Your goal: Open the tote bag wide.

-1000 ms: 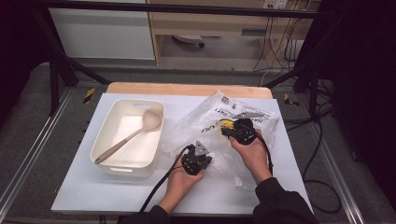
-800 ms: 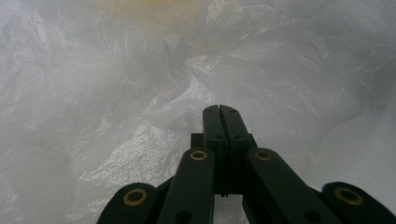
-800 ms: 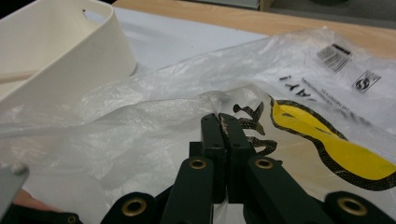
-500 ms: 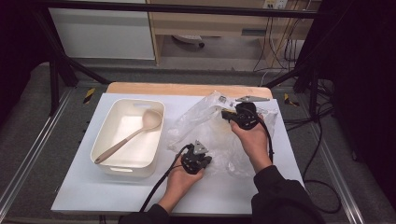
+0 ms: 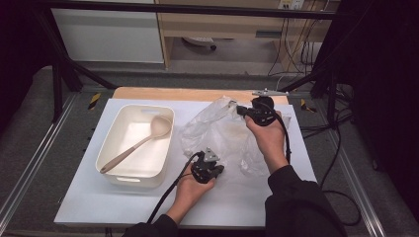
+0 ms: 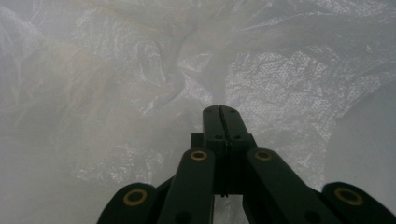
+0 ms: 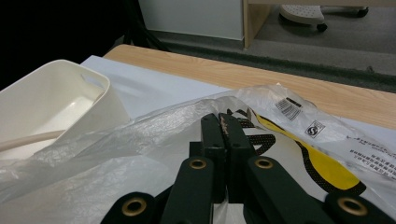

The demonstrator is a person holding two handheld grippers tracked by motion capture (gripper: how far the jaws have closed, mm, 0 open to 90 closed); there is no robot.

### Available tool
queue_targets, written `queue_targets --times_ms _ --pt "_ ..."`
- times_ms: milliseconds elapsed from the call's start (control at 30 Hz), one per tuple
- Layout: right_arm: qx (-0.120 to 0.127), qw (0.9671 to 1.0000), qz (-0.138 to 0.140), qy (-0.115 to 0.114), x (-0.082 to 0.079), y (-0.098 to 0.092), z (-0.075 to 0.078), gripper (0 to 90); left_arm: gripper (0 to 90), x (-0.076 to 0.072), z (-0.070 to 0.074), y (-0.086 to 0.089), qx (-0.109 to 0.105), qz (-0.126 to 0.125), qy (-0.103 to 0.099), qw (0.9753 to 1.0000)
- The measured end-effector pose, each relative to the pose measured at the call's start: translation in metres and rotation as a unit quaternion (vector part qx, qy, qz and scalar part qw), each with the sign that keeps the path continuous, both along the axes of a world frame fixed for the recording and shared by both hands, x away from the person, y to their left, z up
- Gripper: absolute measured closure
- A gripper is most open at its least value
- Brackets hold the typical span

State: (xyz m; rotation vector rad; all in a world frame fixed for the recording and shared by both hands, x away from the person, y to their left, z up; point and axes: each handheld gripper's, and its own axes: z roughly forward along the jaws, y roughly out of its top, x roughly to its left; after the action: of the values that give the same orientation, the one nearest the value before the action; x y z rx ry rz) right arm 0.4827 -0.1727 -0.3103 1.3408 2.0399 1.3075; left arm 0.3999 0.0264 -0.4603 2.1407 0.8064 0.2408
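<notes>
Two grippers, left (image 5: 213, 167), right (image 5: 240, 110), pinching one plastic bag (image 5: 225, 133); one tub (image 5: 114, 163).

A cream tub (image 5: 111, 174) sat on the left of the white worktop (image 5: 89, 200). A long-handled spoon (image 5: 140, 141) lay slanted inside it.

Crinkled glossy clear plastic bag (image 5: 222, 133); smooth matt cream plastic tub (image 5: 118, 170)

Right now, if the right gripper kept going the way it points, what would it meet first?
The right gripper is shut on the plastic bag. Past the film, the white tub sits nearest ahead-left, though depth is unclear.
</notes>
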Motion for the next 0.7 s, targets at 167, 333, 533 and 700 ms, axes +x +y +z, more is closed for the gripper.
queue_targets --times_ms 167,333,533,700 --pt "0.004 1.0 -0.005 0.001 0.005 0.0 0.004 90.0 90.0 -0.002 0.001 -0.001 0.011 -0.003 -0.011 0.9999" --pt "0.003 1.0 -0.005 -0.003 0.008 0.004 0.011 90.0 90.0 -0.002 0.0 -0.002 0.012 -0.004 -0.014 0.9998" --pt "-0.002 0.9999 -0.003 -0.014 0.009 0.007 0.024 90.0 90.0 -0.001 0.001 -0.003 0.016 -0.007 -0.015 0.9997" --pt "-0.004 0.9997 -0.006 -0.025 0.009 0.006 0.039 90.0 90.0 -0.001 0.002 -0.003 0.016 -0.008 -0.013 0.9998"
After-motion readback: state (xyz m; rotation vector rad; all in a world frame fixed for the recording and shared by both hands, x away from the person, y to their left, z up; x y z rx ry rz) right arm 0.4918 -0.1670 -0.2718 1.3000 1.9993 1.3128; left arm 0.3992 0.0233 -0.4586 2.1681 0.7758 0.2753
